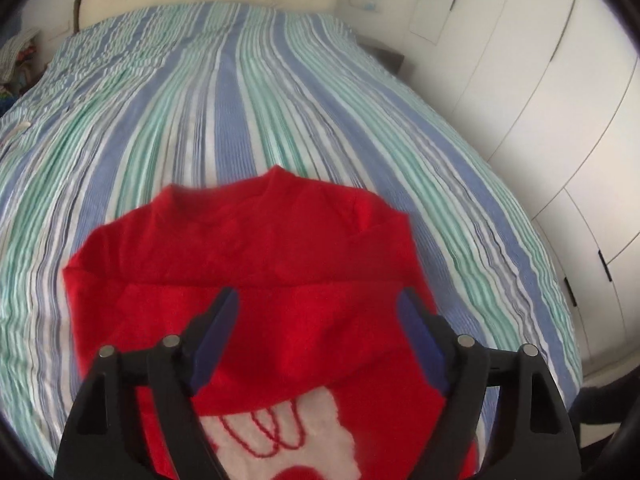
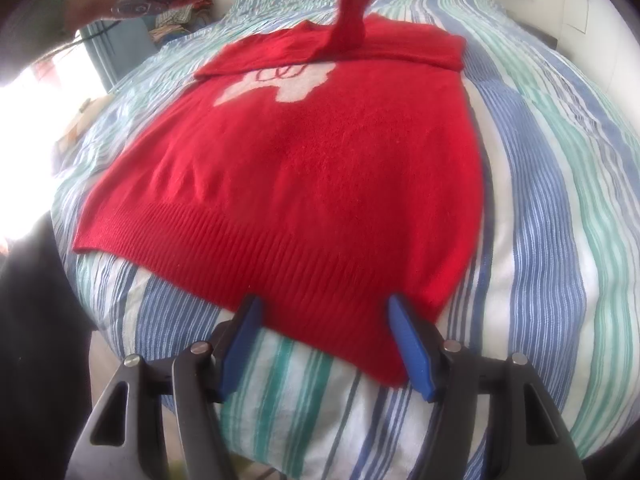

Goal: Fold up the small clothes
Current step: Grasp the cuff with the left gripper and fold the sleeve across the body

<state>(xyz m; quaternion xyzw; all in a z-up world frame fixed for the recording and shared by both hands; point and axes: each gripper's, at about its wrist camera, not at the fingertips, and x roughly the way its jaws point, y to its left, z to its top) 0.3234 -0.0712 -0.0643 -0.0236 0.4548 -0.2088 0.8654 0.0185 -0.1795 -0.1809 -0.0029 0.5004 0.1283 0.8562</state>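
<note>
One striped bedspread (image 2: 560, 200) fills both views and carries everything else. Spread flat on it lies a red sweater (image 2: 320, 168), its long axis running straight away from the right gripper (image 2: 324, 336): ribbed hem (image 2: 280, 252) nearest, neckline end farthest. Both sleeves appear already folded across the chest, one cuff sticking up at the far end, partly covering the white motif (image 2: 276, 84).

The right gripper hangs at the hem's near corner with its jaws spread wide and nothing between them; the blue pads (image 2: 412, 348) straddle the hem edge, close above or against the knit, though contact cannot be judged. The left gripper (image 1: 316, 336) sits at the opposite end, also wide open and empty, looking down over the folded sleeve band (image 1: 240, 264) toward the collar (image 1: 280, 184) just ahead of it.

By judgement, the coming move is a lengthwise fold, bringing hem to shoulders. The right gripper is the nearer one to the hem and would pinch it first; the soft knit will likely sag if only one corner is lifted.
</note>
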